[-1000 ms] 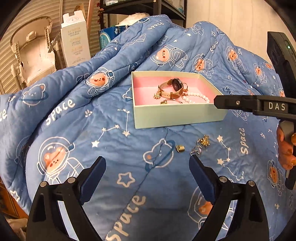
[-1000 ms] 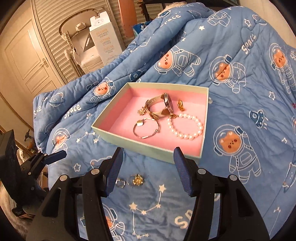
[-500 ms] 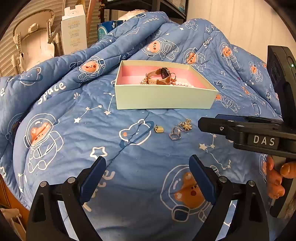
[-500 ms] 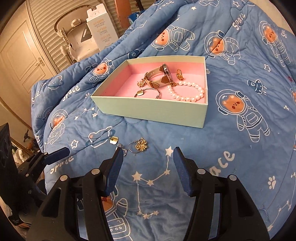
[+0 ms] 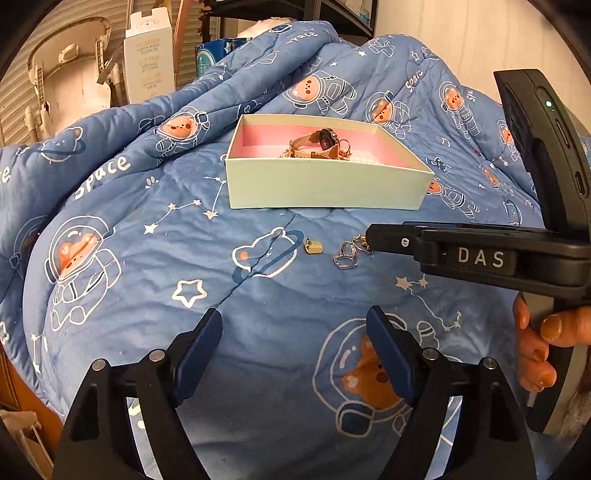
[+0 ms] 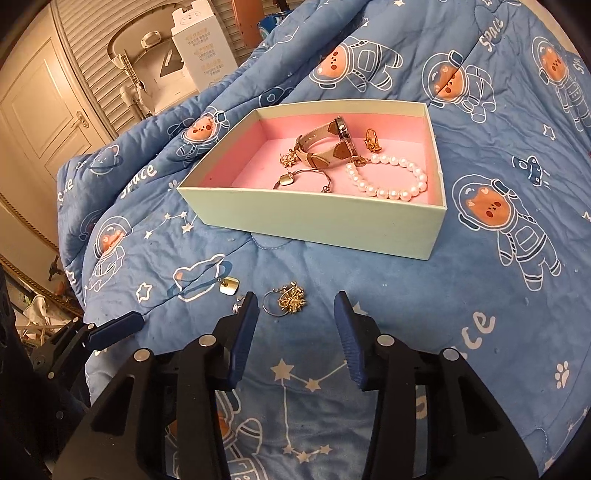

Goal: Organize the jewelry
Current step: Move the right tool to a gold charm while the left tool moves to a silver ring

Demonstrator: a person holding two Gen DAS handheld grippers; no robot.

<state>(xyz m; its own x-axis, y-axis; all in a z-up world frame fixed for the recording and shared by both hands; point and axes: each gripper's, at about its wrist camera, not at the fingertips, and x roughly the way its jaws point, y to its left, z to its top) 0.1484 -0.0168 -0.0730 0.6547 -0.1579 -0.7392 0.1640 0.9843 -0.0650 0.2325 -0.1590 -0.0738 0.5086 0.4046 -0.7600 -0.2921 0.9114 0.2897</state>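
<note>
A pale green box (image 6: 317, 221) with pink lining rests on the blue quilt (image 6: 480, 288). In it lie a watch (image 6: 328, 144), a pearl bracelet (image 6: 391, 177), a bangle (image 6: 303, 181) and a gold earring (image 6: 373, 139). On the quilt before the box (image 5: 325, 184) lie a gold square earring (image 5: 313, 246), a silver ring (image 5: 345, 256) and a gold flower earring on a hoop (image 6: 290, 300). My right gripper (image 6: 295, 301) is low over the flower earring, jaws closing, pads apart from it. My left gripper (image 5: 293, 317) hangs nearer the front, jaws closing with nothing between them.
A hand (image 5: 535, 339) holds the right gripper's handle at the right edge. Behind the quilt stand a white carton (image 5: 149, 59), a white plastic seat (image 5: 66, 74) and a dark shelf (image 5: 295, 11). A cream door (image 6: 44, 110) is at the far left.
Both grippers have sunk toward the quilt and both pairs of jaws have narrowed. The right gripper has come down from above the box to the loose pieces in front of it.
</note>
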